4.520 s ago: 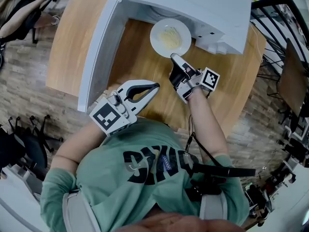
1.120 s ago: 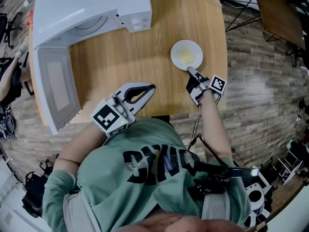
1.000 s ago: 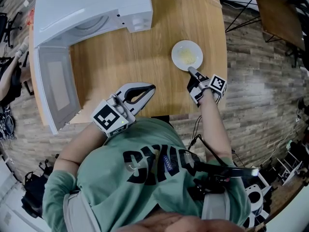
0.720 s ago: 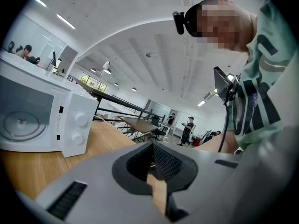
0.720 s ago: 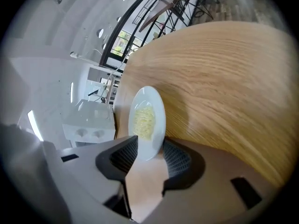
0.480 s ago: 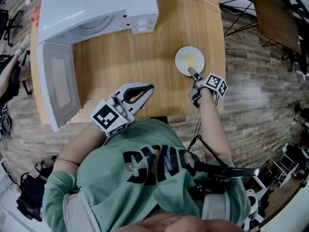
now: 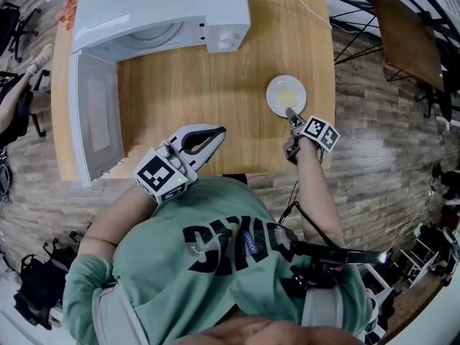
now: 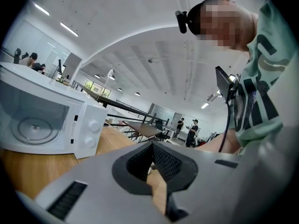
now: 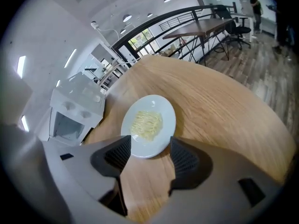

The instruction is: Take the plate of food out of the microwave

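The white plate of yellow noodles (image 7: 286,94) lies flat on the wooden table (image 7: 208,77), to the right of the microwave (image 7: 162,9). My right gripper (image 7: 290,111) is at the plate's near rim, its jaws opening. In the right gripper view the plate (image 9: 148,125) has its near edge between the two pads, and the right gripper (image 9: 148,153) does not press on it. My left gripper (image 7: 219,130) hovers over the table's front edge, shut and empty, well to the left of the plate. Its fingertips meet in the left gripper view (image 8: 152,146).
The microwave's door (image 7: 97,117) stands swung open towards me at the left, and its cavity (image 8: 32,122) shows only the glass turntable. The table's right edge runs close beside the plate. Black metal frames and a dark table (image 7: 406,27) stand beyond on the wooden floor.
The plate went from the microwave's mouth to the table's right side. In the last second the right gripper's jaws came apart off the plate's rim. The left gripper has stayed put.
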A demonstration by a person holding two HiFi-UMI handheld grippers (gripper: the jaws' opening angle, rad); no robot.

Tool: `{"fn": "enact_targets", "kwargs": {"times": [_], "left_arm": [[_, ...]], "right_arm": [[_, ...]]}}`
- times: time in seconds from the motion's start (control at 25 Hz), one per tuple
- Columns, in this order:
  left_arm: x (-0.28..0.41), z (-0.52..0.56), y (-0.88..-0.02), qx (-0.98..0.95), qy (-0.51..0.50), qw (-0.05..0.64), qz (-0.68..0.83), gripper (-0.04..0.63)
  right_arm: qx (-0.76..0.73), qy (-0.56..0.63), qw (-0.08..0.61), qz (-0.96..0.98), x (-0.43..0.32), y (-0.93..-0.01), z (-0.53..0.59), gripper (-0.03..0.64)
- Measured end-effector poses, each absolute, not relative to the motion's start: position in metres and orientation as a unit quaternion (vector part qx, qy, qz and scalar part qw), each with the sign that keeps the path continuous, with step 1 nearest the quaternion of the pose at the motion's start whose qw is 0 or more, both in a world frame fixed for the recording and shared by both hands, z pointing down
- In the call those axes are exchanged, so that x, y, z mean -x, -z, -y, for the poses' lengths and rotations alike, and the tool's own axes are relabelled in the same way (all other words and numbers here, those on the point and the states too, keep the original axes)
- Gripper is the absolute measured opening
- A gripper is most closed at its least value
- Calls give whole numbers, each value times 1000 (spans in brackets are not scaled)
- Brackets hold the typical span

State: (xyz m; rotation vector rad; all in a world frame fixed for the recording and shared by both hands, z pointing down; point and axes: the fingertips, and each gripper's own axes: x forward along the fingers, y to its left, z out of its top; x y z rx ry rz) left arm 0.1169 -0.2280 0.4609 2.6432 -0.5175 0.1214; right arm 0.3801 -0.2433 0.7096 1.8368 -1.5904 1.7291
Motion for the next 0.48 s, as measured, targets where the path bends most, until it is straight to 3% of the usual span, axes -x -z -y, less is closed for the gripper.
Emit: {"fn": "enact_targets", "kwargs": {"times": [0.48], "left_arm": [[-66, 234, -423, -951, -6, 212, 226, -3]], "right_arm": [[-600, -532, 17, 597, -356, -629, 257, 245]]}}
